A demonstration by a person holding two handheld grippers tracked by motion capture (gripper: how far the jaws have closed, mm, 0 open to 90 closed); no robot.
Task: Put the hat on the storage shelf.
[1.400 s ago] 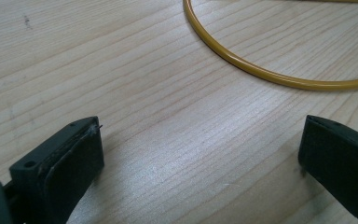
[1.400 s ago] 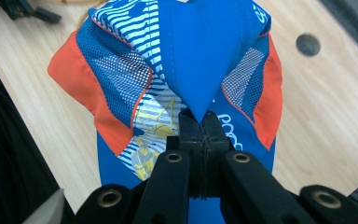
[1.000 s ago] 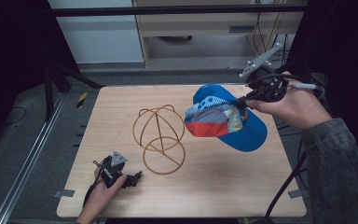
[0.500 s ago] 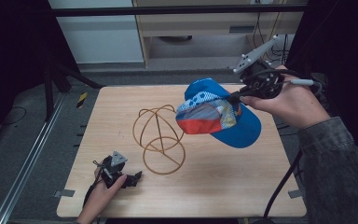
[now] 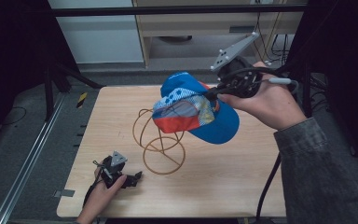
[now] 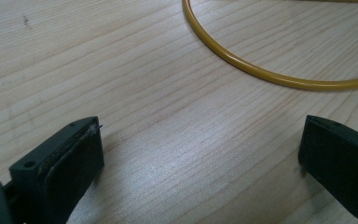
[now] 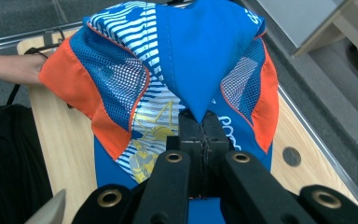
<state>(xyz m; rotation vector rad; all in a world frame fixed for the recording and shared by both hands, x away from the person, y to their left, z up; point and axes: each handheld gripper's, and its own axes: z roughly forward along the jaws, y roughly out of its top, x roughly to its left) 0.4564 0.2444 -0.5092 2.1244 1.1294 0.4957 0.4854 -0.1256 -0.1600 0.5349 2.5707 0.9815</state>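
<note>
The wooden table [image 5: 242,186] spans the high view, its pale grain running under everything I handle. Above its far middle I hold the cap [image 5: 193,112], a blue baseball cap with orange side panels, white-striped mesh and a yellow print; it hangs in the air, clear of the tabletop, tilted with its brim toward my right side and its crown over the upper part of the wire stand [image 5: 161,142]. That stand is a yellow-brown wire frame with a round ring base lying flat on the table and curved hoops rising from it into a dome; the cap overlaps the hoops in the high view, and I cannot tell whether they touch. My right gripper [image 5: 214,94], carried in my right hand [image 5: 265,100], has its jaws pressed together on a fold of the cap's blue fabric, as the right gripper view shows, pads [image 7: 203,140] meeting with cloth pinched between. My left gripper [image 5: 133,178] rests low at the near left of the table in my left hand [image 5: 100,191], its jaws spread wide and holding nothing, bare wood between them and the stand's ring [image 6: 261,70] just beyond.
</note>
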